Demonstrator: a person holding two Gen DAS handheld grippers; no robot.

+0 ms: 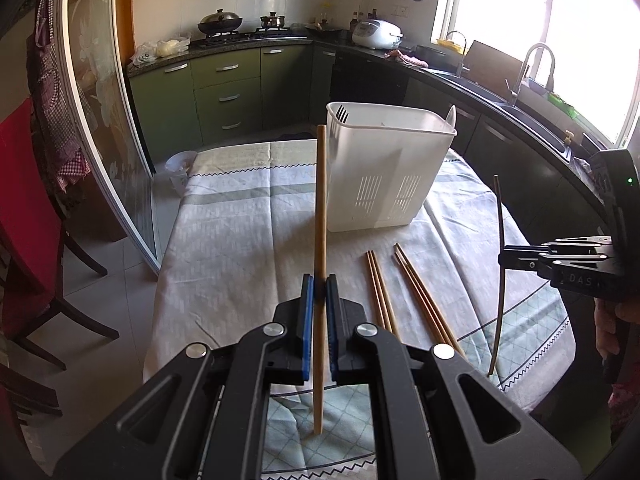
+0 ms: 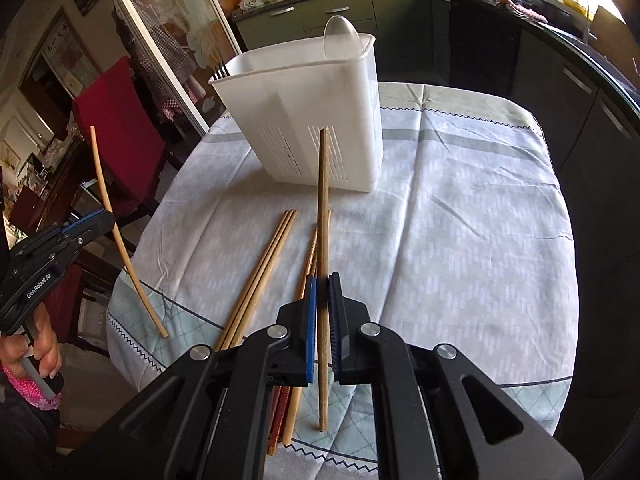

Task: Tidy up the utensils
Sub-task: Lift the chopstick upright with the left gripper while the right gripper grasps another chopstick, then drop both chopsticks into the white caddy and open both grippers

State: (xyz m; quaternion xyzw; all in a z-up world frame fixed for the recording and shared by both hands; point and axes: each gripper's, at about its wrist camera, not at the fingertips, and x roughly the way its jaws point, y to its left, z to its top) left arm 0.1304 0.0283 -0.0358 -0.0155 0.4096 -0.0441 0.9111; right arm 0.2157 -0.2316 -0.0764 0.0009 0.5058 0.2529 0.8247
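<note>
Fingers of the left gripper (image 1: 319, 294) pinch one light wooden chopstick (image 1: 320, 240) between the blue pads (image 1: 307, 320); the stick stands near upright, its lower end just above or on the tablecloth (image 1: 240, 220), cannot tell which. In the right wrist view the same stick appears bowed by the lens, at the tabletop's left edge. Fingers of the right gripper (image 2: 322, 300) clamp a darker chopstick (image 2: 323, 240) the same way, near upright, its top end lined up in front of the holder's slotted wall. From the left wrist view that gripper enters side-on from the right, with the dark stick running through its tips.

Loose chopsticks (image 2: 264, 264) lie flat on the cloth between the two grippers: one bundle of light sticks side by side, a second bundle just beside it, partly hidden under the right gripper. Red-patterned ends show near the tabletop's front edge.

White plastic utensil holder (image 1: 384, 168) stands upright further back on the tabletop, well apart from both held sticks. Fork tines (image 1: 341, 113) poke up at its left corner; a clear spoon bowl (image 2: 338, 34) rises above the rim at the opposite end.

Person's hand (image 2: 38, 344) grips the left gripper's handle, at the right wrist view's lower left. Red chair (image 2: 116, 120) beside the tabletop; green kitchen cabinets (image 1: 224, 92) beyond.
</note>
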